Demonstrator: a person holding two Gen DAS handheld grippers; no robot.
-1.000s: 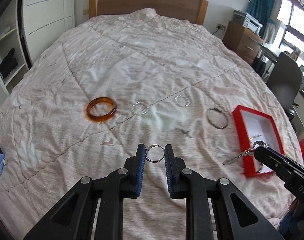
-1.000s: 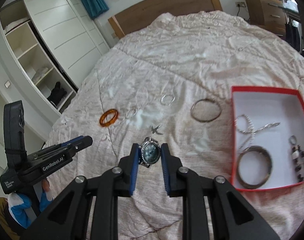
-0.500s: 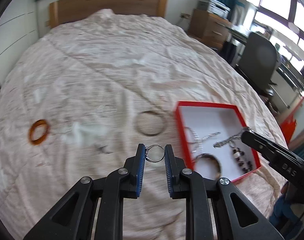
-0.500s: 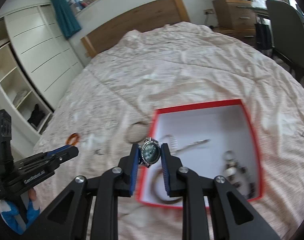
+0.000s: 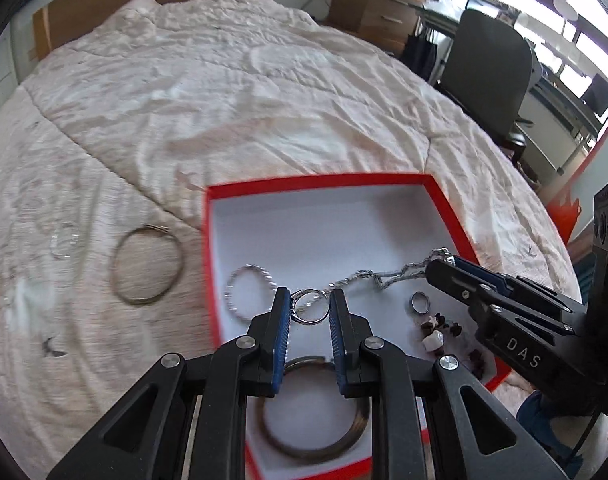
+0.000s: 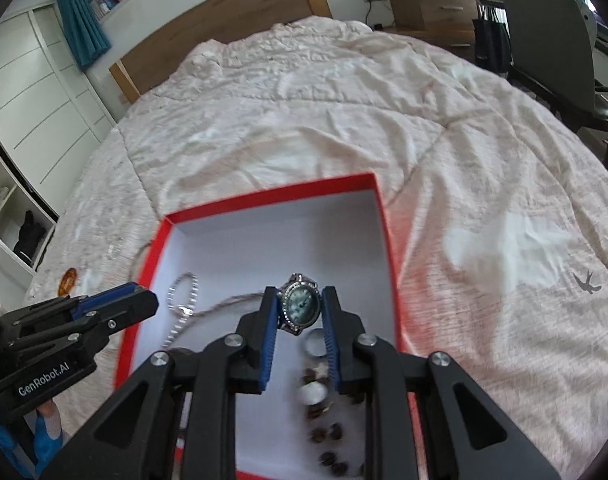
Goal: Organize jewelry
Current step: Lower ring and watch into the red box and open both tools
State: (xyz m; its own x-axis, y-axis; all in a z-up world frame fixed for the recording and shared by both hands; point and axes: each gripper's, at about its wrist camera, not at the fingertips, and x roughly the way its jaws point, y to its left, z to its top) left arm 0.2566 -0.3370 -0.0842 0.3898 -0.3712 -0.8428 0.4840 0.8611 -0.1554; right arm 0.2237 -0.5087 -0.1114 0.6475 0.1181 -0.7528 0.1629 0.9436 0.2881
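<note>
Both tools have swung from the bed into place above the red cardboard box (image 5: 208, 240). The left tool (image 5: 309, 312) pinches a thin silver ring (image 5: 311, 312); the right tool (image 6: 298, 308) grips a round-faced watch (image 6: 302, 305), so both pieces look ready to drop.

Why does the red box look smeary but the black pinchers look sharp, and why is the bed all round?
Left wrist view: the red box rim and brass bangle smear with motion blur; the left gripper and its ring stay crisp. Right wrist view: the watch is sharp, the beads blurry. The fisheye lens bulges the bed.
</note>
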